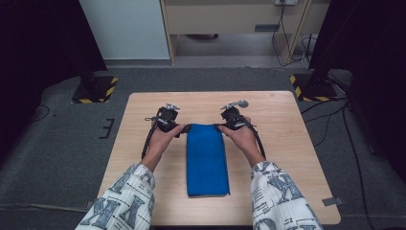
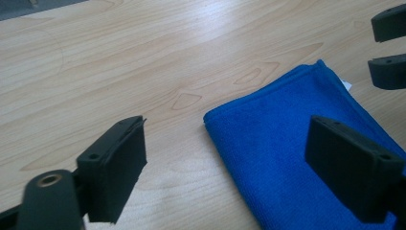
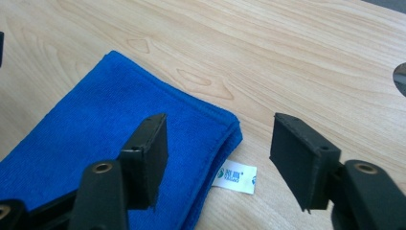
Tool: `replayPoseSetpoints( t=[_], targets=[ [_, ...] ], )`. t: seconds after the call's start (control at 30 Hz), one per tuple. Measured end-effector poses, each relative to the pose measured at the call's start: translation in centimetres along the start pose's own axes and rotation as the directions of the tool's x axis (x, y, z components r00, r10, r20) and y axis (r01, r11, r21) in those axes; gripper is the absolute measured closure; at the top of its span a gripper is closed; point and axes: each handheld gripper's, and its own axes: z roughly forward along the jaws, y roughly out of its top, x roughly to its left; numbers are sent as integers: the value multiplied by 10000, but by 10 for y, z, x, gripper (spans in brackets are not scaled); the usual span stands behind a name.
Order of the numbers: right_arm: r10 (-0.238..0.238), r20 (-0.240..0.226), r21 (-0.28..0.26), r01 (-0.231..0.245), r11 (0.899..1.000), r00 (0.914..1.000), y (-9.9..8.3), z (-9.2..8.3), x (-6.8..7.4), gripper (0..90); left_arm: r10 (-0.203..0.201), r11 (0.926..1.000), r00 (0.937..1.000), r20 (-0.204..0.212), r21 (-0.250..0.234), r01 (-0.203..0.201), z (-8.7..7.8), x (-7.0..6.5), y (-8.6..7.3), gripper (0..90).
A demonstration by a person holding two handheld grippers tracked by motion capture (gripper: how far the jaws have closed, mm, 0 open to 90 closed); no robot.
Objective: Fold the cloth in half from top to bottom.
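Note:
A blue folded towel [image 1: 207, 160] lies lengthwise in the middle of the wooden table [image 1: 287, 143]. At its far left corner my left gripper [image 1: 184, 128] is low over the table. In the left gripper view the left gripper [image 2: 227, 139] stands open, with one jaw over the bare wood and the other over the towel [image 2: 277, 124]. The right gripper [image 1: 218, 127] is at the towel's far right corner. In the right gripper view the right gripper [image 3: 221, 139] is open astride that corner of the towel [image 3: 95, 120], where a white label [image 3: 234, 177] sticks out. Neither gripper's pads press on the cloth.
The right gripper's jaws [image 2: 388, 48] show at the top right of the left gripper view. Two black stands on yellow-and-black striped bases [image 1: 93, 91] [image 1: 311, 88] flank the table's far corners. Cables [image 1: 335, 115] run across the grey floor on the right.

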Motion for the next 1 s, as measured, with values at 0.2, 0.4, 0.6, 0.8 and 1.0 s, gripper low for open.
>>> replayPoseSetpoints(
  t=[0.2, 0.4, 0.6, 0.8, 1.0],
  targets=[
    [64, 51, 163, -64, 9998, 10000, -1, 4, -3, 443, 77, 9999, 10000, 4, 146, -77, 6, 1, -3, 224],
    [202, -190, 49, -201, 9998, 9996, -2, 0, -9, 456, -67, 10000, 9999, 83, -36, 68, 2, 1, -1, 301],
    [188, -132, 35, -187, 9998, 9997, -2, -2, -8, 539, 112, 9999, 9999, 98, 35, -112, 5, -4, -2, 335],
    [584, -195, 62, -583, 9983, 9981, -4, 7, -10, 552, 60, 9997, 9999, 90, 230, -62, 15, -5, -6, 336],
    [765, -65, 327, -763, 9965, 9970, -8, 24, -6, 505, -384, 9989, 9991, 192, 279, 379, 26, -1, -16, 336]
  ],
)
